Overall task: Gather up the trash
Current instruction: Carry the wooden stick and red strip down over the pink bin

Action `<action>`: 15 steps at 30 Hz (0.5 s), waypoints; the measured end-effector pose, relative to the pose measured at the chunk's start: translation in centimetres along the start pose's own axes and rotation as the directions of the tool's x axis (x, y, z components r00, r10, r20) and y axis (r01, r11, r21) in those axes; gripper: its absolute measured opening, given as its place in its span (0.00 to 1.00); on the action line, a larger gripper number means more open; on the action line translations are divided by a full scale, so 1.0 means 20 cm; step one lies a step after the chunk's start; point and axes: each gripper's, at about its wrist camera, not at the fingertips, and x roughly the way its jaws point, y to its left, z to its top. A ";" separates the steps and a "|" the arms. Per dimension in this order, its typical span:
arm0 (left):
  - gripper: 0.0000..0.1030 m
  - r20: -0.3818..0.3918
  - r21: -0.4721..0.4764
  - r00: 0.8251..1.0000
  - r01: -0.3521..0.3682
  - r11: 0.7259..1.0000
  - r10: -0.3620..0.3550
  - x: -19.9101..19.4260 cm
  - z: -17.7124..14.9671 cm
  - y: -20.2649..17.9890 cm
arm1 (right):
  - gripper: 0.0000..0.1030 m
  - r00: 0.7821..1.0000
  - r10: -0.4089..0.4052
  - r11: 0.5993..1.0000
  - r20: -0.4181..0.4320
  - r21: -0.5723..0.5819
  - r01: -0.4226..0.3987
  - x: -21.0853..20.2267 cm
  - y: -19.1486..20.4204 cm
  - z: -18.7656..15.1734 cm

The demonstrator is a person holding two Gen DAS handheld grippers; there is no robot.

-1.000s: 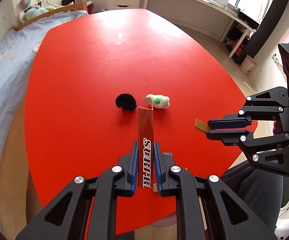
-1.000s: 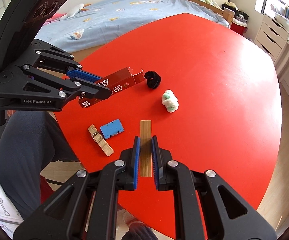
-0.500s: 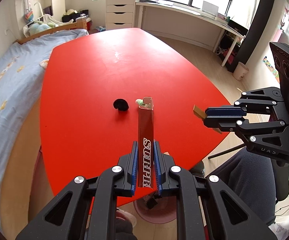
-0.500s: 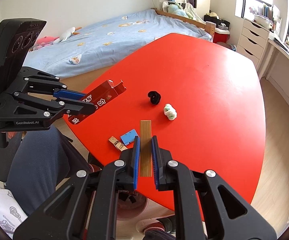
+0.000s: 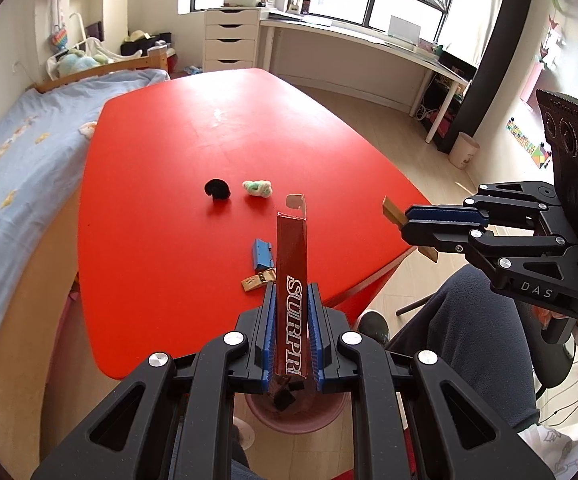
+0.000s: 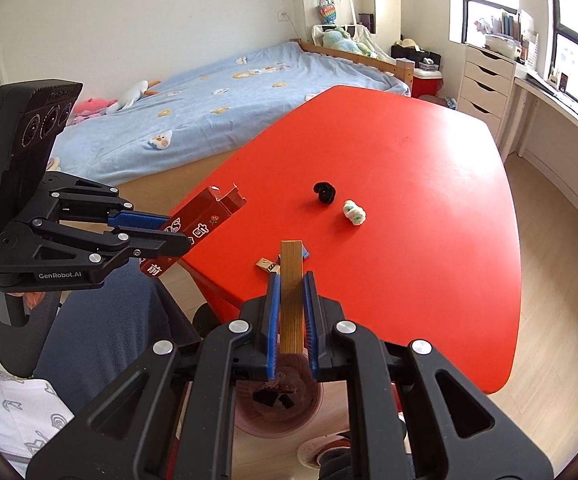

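My left gripper (image 5: 291, 328) is shut on a long red carton (image 5: 291, 276) printed "SURPR", held above a pink bin (image 5: 289, 414) on the floor. My right gripper (image 6: 290, 320) is shut on a flat wooden strip (image 6: 291, 292), also over the pink bin (image 6: 277, 408). Each gripper shows in the other's view: the right gripper (image 5: 417, 228) and the left gripper (image 6: 161, 236). On the red table (image 5: 193, 136) lie a black wad (image 5: 217, 189), a white-green wad (image 5: 257, 188), a blue piece (image 5: 262, 254) and a small tan piece (image 5: 255, 281).
A bed with a blue sheet (image 5: 13, 152) runs along the table's left side. The person's dark-trousered knee (image 5: 469, 328) is at the right. A white drawer unit (image 5: 231, 38), a desk (image 5: 369, 46) and a small waste bin (image 5: 463, 150) stand beyond.
Both grippers have lifted and pulled back from the table to over the pink floor bin, each still holding its item. The table's near edge and the blue and tan pieces have come into view.
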 end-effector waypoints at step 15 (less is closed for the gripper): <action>0.14 -0.045 -0.041 0.999 0.023 0.999 -0.024 -0.02 -0.22 -0.05 | 0.11 1.000 0.010 0.999 -0.029 0.042 -0.008 -0.05 0.13 -0.22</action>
